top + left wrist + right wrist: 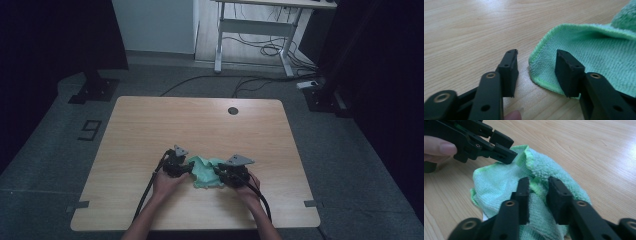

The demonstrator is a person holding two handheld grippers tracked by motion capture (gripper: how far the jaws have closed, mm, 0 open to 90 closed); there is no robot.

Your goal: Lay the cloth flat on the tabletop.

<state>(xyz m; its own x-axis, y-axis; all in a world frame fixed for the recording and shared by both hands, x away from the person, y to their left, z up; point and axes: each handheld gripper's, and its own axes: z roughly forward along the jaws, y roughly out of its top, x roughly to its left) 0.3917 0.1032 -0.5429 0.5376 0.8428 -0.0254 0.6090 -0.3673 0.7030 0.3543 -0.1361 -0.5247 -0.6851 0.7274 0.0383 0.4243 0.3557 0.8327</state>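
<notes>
The pale wooden desk (150,130) with rounded corners stands on a grey floor; its far half is bare apart from a small dark round cable hole (233,110). Black curtains to either side swallow the room's edges in shadow, and a white-legged second table at the back is cut off by the top of the frame.

Near the front middle of the desk lies the crumpled mint-green microfibre cloth (204,173), between the two claws. In the high view its folds are too small and dim to read, and its sides are covered by the claws.

The left claw (187,168) sits at the cloth's left edge. In the left gripper view (536,72) its jaws stand apart, one over bare wood and the other over the cloth's stitched hem, with a corner of the hem lying in the gap; the pads do not press on it, so this claw is released. A fingertip is cut off by the bottom of that view.

The right claw (220,172) is at the cloth's right side. In the right gripper view (539,192) its jaws straddle a raised fold of terry with a narrow gap; whether the pads actually pinch that fold cannot be told. The cloth's lower part is hidden behind the jaws there.
</notes>
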